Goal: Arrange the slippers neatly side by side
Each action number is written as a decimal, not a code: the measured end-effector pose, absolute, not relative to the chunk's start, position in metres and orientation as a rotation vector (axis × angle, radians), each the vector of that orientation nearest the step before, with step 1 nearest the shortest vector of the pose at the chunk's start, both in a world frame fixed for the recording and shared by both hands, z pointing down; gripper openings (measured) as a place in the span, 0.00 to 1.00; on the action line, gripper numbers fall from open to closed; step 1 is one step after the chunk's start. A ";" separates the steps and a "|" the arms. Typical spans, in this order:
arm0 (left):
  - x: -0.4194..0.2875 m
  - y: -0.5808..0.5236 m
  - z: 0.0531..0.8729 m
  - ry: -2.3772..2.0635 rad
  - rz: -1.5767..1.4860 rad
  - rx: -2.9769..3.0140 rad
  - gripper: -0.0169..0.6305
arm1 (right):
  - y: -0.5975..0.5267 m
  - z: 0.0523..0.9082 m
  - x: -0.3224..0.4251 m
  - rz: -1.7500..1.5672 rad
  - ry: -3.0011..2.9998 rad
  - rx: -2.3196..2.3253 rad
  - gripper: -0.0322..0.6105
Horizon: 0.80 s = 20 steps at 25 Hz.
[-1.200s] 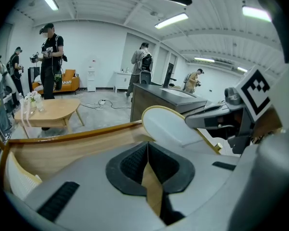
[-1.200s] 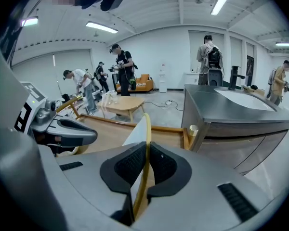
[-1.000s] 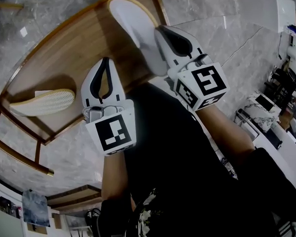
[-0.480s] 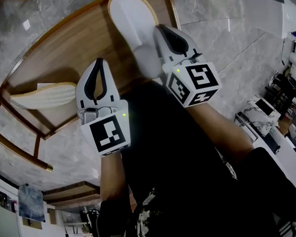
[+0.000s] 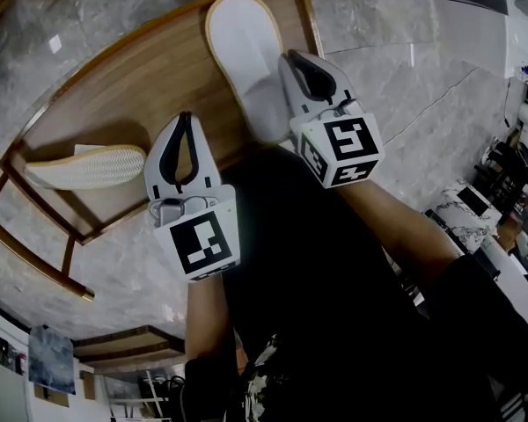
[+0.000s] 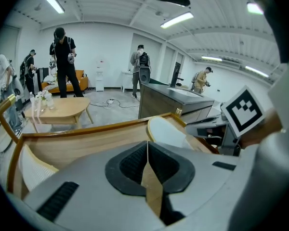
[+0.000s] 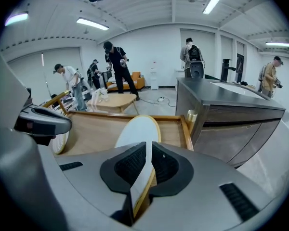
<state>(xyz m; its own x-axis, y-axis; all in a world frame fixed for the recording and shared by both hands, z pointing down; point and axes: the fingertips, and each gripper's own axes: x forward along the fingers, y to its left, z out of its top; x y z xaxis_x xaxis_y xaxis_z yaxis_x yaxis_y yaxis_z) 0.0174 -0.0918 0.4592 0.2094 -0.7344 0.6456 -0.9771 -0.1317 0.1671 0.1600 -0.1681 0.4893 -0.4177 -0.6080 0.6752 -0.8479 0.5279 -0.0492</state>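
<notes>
Over the last second the right gripper (image 5: 295, 64) sinks a little with the white slipper (image 5: 246, 55) it carries. The slipper now lies low over the wooden tray (image 5: 132, 86), though no view settles whether it rests on the wood yet. Neither grip changes. The right jaws stay narrow, pinched on the tan-rimmed side edge of that slipper. The left gripper (image 5: 187, 121) drifts only slightly above the wood, its jaws closed together on nothing. This looks like the set-down of the first slipper, with the pairing itself not yet started. The white slipper's long axis runs almost straight away from the person, leaning a touch to the left at its far, rounded end near the tray's back rim. The puffier covered end seems to be the near one, so the toe probably points back at the person. The second slipper (image 5: 88, 167) lies well apart at the tray's left end, tipped on its side with the ribbed sole showing. Its long axis runs across the view, roughly square to the first, so it needs turning and bringing over.
</notes>
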 end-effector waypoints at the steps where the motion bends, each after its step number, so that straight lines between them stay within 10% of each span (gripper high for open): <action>1: 0.017 -0.089 0.458 -1.582 0.569 1.926 0.03 | -0.168 0.491 0.160 0.518 -2.166 1.172 0.08; 20: -0.069 -0.042 0.456 -1.752 0.633 1.692 0.03 | -0.110 0.429 0.013 0.238 -2.567 0.568 0.17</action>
